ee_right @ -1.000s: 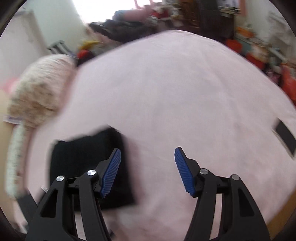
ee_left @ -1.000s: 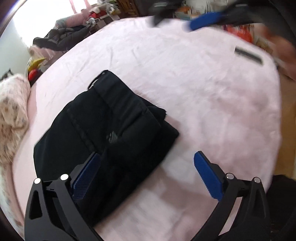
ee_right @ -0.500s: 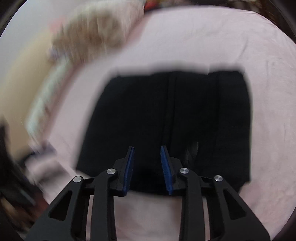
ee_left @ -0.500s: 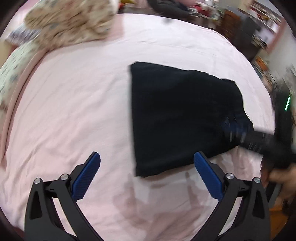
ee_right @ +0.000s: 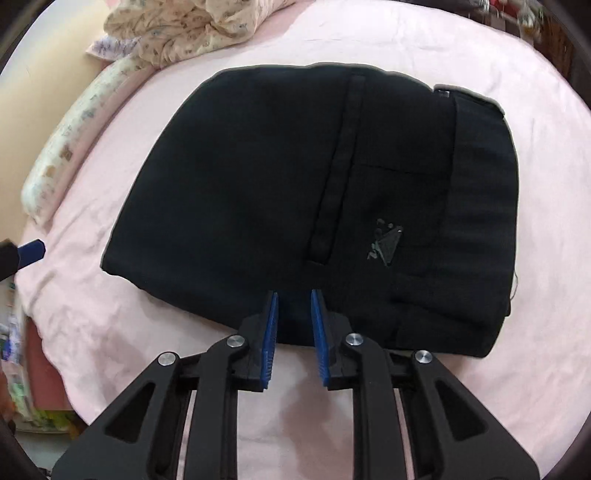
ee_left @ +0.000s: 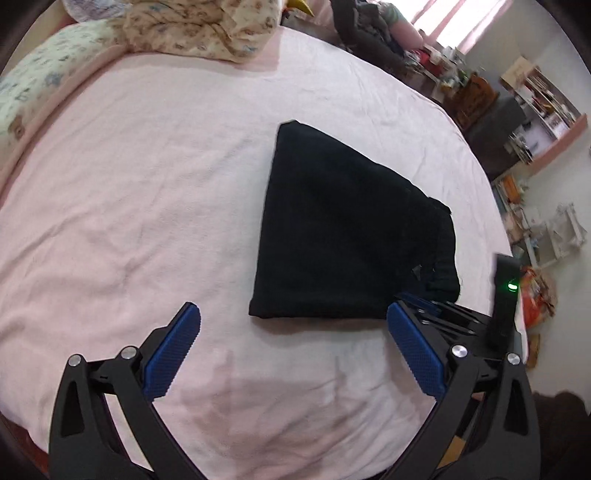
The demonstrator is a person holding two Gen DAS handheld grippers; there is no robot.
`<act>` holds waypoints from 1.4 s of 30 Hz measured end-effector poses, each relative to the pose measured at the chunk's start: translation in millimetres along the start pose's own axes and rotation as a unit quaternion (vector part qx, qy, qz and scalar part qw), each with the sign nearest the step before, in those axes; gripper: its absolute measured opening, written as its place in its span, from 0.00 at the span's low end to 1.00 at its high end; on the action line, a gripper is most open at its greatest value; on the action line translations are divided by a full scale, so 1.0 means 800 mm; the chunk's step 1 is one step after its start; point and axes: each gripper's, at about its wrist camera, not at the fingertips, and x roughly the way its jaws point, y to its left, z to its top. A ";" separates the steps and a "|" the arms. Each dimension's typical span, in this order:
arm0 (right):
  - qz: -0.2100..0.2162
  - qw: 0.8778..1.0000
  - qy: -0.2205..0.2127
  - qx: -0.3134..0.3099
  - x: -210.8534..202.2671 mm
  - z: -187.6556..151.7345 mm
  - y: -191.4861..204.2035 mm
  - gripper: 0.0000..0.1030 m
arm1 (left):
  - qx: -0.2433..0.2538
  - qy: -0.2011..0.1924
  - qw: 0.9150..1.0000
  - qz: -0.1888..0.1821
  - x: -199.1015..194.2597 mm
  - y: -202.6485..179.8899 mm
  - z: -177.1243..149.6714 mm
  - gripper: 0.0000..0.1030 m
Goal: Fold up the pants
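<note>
- The pants (ee_right: 314, 206) lie folded into a compact black block, flat on the pink bedsheet (ee_left: 129, 221), roughly mid-bed in your left wrist view (ee_left: 343, 236).
- Right view shows the top layer: a vertical seam strip, a pocket line, a small dark logo, and the ribbed waistband along the right edge.
- Your right gripper (ee_right: 293, 332) sits at the near edge of the pants, blue pads narrowed to a slim gap. The tips overlap the black fabric in the picture; I cannot tell whether cloth is pinched between them.
- Your left gripper (ee_left: 291, 354) is spread wide, nothing between its pads. It hovers over bare sheet just short of the pants' near edge, not touching them.
- The right gripper's black body with a green light shows at the right edge of the left view (ee_left: 502, 306), next to the pants' near right corner.
- A floral quilt (ee_left: 199, 26) is bunched at the far side of the bed, with a patterned pillow (ee_right: 70, 147) along the left edge.
- Cluttered shelves (ee_left: 535, 122) stand beyond the bed on the right.
</note>
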 end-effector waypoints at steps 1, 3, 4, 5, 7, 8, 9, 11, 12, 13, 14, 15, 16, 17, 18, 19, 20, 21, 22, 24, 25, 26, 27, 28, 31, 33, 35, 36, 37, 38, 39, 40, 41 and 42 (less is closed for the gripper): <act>-0.003 1.000 -0.029 -0.004 -0.014 0.002 0.000 0.25 | 0.002 -0.008 1.000 0.002 -0.001 -0.004 0.000 0.98; -0.011 0.994 -0.104 -0.013 -0.040 0.005 -0.001 0.58 | 0.020 -0.042 0.999 0.011 -0.006 -0.016 -0.004 0.98; -0.018 0.992 -0.124 -0.017 -0.043 0.003 0.000 0.61 | 0.034 -0.062 0.997 0.020 -0.007 -0.026 -0.007 0.98; -0.019 0.990 -0.138 -0.025 -0.042 0.001 -0.002 0.61 | 0.042 -0.073 0.996 0.025 -0.005 -0.032 -0.009 0.98; -0.048 0.991 -0.114 -0.049 -0.012 -0.011 -0.008 0.61 | 0.055 -0.092 0.994 0.034 0.000 -0.043 -0.013 0.98; -0.062 0.991 -0.103 -0.060 0.001 -0.011 -0.014 0.61 | 0.062 -0.101 0.992 0.037 0.005 -0.048 -0.017 0.98; -0.061 0.989 -0.113 -0.073 0.002 -0.018 -0.016 0.60 | 0.067 -0.108 0.991 0.049 0.011 -0.053 -0.021 0.98; -0.043 0.985 -0.157 -0.063 -0.022 -0.028 -0.021 0.60 | 0.071 -0.118 0.989 0.055 0.014 -0.057 -0.028 0.98; -0.044 0.982 -0.173 -0.056 -0.033 -0.032 -0.024 0.61 | 0.070 -0.125 0.988 0.055 0.015 -0.058 -0.032 0.98; -0.045 0.981 -0.184 -0.049 -0.038 -0.033 -0.024 0.61 | 0.070 -0.134 0.987 0.056 0.016 -0.059 -0.037 0.98; -0.042 0.980 -0.191 -0.044 -0.041 -0.042 -0.023 0.61 | 0.071 -0.139 0.986 0.056 0.017 -0.060 -0.039 0.98; -0.044 0.978 -0.199 -0.032 -0.046 -0.044 -0.023 0.61 | 0.074 -0.143 0.985 0.059 0.020 -0.062 -0.041 0.98; -0.059 0.977 -0.205 -0.023 -0.052 -0.046 -0.022 0.61 | 0.078 -0.147 0.984 0.067 0.023 -0.064 -0.043 0.98; -0.062 0.976 -0.209 -0.018 -0.049 -0.040 -0.016 0.61 | 0.086 -0.151 0.982 0.076 0.027 -0.068 -0.045 0.98; -0.066 0.973 -0.220 -0.004 -0.056 -0.044 -0.018 0.61 | 0.094 -0.155 0.980 0.078 0.030 -0.072 -0.046 0.98; -0.078 0.970 -0.228 0.009 -0.063 -0.046 -0.018 0.61 | 0.107 -0.159 0.979 0.075 0.034 -0.077 -0.047 0.98; -0.086 0.968 -0.233 0.016 -0.067 -0.042 -0.016 0.61 | 0.117 -0.160 0.977 0.074 0.037 -0.082 -0.048 0.98; -0.094 0.965 -0.244 0.025 -0.075 -0.046 -0.018 0.61 | 0.126 -0.160 0.976 0.071 0.041 -0.086 -0.048 0.98; -0.105 0.961 -0.253 0.033 -0.080 -0.048 -0.020 0.61 | 0.135 -0.160 0.976 0.058 0.045 -0.092 -0.046 0.98; -0.115 0.958 -0.258 0.037 -0.087 -0.054 -0.026 0.61 | 0.144 -0.155 0.976 0.047 0.054 -0.098 -0.044 0.98; -0.109 0.961 -0.253 0.040 -0.083 -0.050 -0.027 0.61 | 0.147 -0.151 0.976 0.050 0.059 -0.100 -0.041 0.98; -0.106 0.962 -0.247 0.040 -0.079 -0.048 -0.028 0.61 | 0.146 -0.144 0.977 0.054 0.066 -0.101 -0.036 0.98; -0.107 0.965 -0.237 0.037 -0.072 -0.043 -0.026 0.61 | 0.141 -0.136 0.979 0.060 0.070 -0.099 -0.031 0.98; -0.113 0.965 -0.234 0.035 -0.069 -0.040 -0.024 0.61 | 0.138 -0.132 0.980 0.063 0.073 -0.099 -0.029 0.98; -0.125 0.966 -0.226 0.033 -0.060 -0.035 -0.021 0.61 | 0.142 -0.124 0.979 0.082 0.079 -0.100 -0.020 0.98; -0.129 0.965 -0.225 0.028 -0.058 -0.035 -0.018 0.61 | 0.161 -0.121 0.973 0.112 0.084 -0.108 -0.017 0.98; -0.133 0.965 -0.224 0.025 -0.055 -0.036 -0.016 0.61 | 0.174 -0.123 0.969 0.129 0.087 -0.114 -0.019 0.98; -0.132 0.966 -0.222 0.022 -0.051 -0.036 -0.014 0.61 | 0.176 -0.123 0.968 0.128 0.088 -0.116 -0.020 0.98; -0.135 0.966 -0.219 0.022 -0.049 -0.036 -0.013 0.61 | 0.176 -0.121 0.969 0.125 0.090 -0.116 -0.020 0.98; -0.137 0.966 -0.216 0.023 -0.046 -0.037 -0.013 0.61 | 0.174 -0.117 0.970 0.125 0.092 -0.115 -0.019 0.98; -0.135 0.967 -0.214 0.027 -0.043 -0.038 -0.014 0.61 | 0.172 -0.110 0.971 0.127 0.097 -0.114 -0.019 0.98; -0.136 0.967 -0.213 0.030 -0.042 -0.039 -0.015 0.61 | 0.169 -0.103 0.971 0.130 0.102 -0.113 -0.019 0.98; -0.137 0.967 -0.212 0.031 -0.041 -0.039 -0.016 0.61 | 0.167 -0.099 0.972 0.132 0.105 -0.112 -0.019 0.98; -0.137 0.967 -0.211 0.032 -0.039 -0.041 -0.017 0.61 | 0.163 -0.094 0.973 0.133 0.109 -0.110 -0.020 0.98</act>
